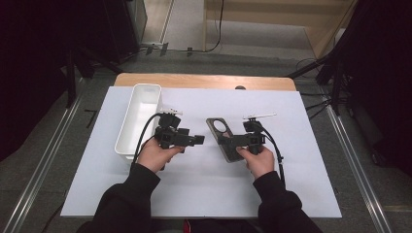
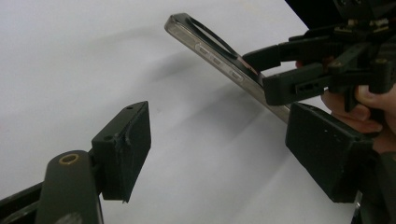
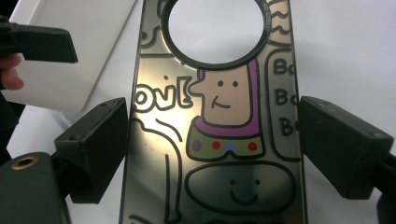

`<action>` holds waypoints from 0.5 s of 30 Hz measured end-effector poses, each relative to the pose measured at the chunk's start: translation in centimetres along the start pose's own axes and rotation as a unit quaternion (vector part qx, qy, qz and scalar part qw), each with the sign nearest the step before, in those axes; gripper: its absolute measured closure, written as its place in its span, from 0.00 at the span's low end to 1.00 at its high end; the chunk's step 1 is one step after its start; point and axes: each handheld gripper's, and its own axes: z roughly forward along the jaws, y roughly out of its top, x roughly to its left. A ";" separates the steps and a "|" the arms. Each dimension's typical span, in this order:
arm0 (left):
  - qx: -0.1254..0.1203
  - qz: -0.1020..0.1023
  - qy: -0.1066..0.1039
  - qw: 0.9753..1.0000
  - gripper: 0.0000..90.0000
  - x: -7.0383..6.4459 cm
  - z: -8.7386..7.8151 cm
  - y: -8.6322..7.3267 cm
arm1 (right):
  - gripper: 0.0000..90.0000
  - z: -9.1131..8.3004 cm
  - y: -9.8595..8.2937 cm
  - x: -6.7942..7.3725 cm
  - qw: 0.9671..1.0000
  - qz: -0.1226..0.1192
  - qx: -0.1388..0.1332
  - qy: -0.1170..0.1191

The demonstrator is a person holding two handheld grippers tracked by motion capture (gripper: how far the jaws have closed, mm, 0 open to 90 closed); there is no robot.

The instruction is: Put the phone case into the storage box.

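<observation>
I work at a wooden table (image 1: 204, 80) that is covered by a large white sheet (image 1: 204, 184), smooth and matte, with grey floor around it and dark stands at both sides of the room. On the sheet, at about 10 o'clock from my hands, lies a long white plastic bin (image 1: 139, 119) with rounded corners; its inside looks empty as far as I can see. The thing I handle is a phone case (image 1: 224, 138), near the middle of the sheet, at 12 o'clock from my right hand. It is a thin, glossy, half-transparent shell with a large round opening for the camera and coloured cartoon drawings on the back: a figure with purple hood, small coloured dots and a smiling face. In the left gripper view the phone case (image 2: 219, 60) is seen from its edge, with the small side buttons, and it is tilted, one end raised off the sheet. My right gripper (image 1: 228, 141) has its jaws at both long edges of the case (image 3: 219, 140); the black pads stand just beside the edges, and I cannot tell if they press it already. My left gripper (image 1: 197, 140) is wide open and holds nothing; its square black rubber pads hang over bare white sheet, at 9 o'clock from the case and pointing toward it.
</observation>
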 end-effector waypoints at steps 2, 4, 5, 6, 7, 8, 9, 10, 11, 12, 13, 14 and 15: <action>-0.001 -0.007 -0.002 1.000 0.25 0.1 0.1 0.3 | 0.12 0.0 0.0 0.0 1.000 0.001 -0.001 0.000; -0.001 -0.009 0.001 1.000 0.25 0.1 0.3 0.6 | 0.12 0.0 0.0 0.1 1.000 0.002 -0.004 -0.001; -0.001 -0.011 0.001 1.000 0.25 0.0 0.4 0.7 | 0.12 0.0 -0.1 0.1 1.000 0.004 -0.006 -0.001; 0.000 -0.011 0.000 1.000 0.25 0.0 0.4 0.8 | 0.12 0.0 -0.1 0.1 1.000 0.004 -0.008 -0.001; -0.002 -0.013 -0.001 1.000 0.25 0.0 0.5 0.9 | 0.12 0.0 -0.1 0.1 1.000 0.004 -0.009 0.000; -0.001 -0.014 0.002 1.000 0.25 0.0 0.6 1.0 | 0.12 0.0 -0.1 0.2 1.000 0.004 -0.010 -0.001; 0.002 -0.017 0.001 1.000 0.25 0.0 0.7 1.2 | 0.12 0.0 -0.1 0.2 1.000 0.006 -0.012 0.000; -0.001 -0.018 0.000 1.000 0.25 0.0 0.8 1.2 | 0.12 0.0 -0.1 0.2 1.000 0.008 -0.014 0.001; -0.001 -0.020 0.001 1.000 0.25 0.0 0.8 1.4 | 0.12 0.0 -0.1 0.2 1.000 0.009 -0.015 0.001; -0.003 -0.021 0.000 1.000 0.25 0.1 0.9 1.5 | 0.12 0.1 -0.2 0.2 1.000 0.012 -0.016 0.001; -0.004 -0.024 0.001 1.000 0.25 0.1 0.9 1.6 | 0.12 0.1 -0.2 0.2 1.000 0.014 -0.017 0.001; -0.005 -0.025 0.000 1.000 0.25 0.1 0.9 1.7 | 0.12 0.1 -0.3 0.2 1.000 0.016 -0.018 0.001; -0.005 -0.026 0.001 1.000 0.25 0.1 1.0 1.8 | 0.12 0.1 -0.3 0.3 1.000 0.017 -0.019 0.000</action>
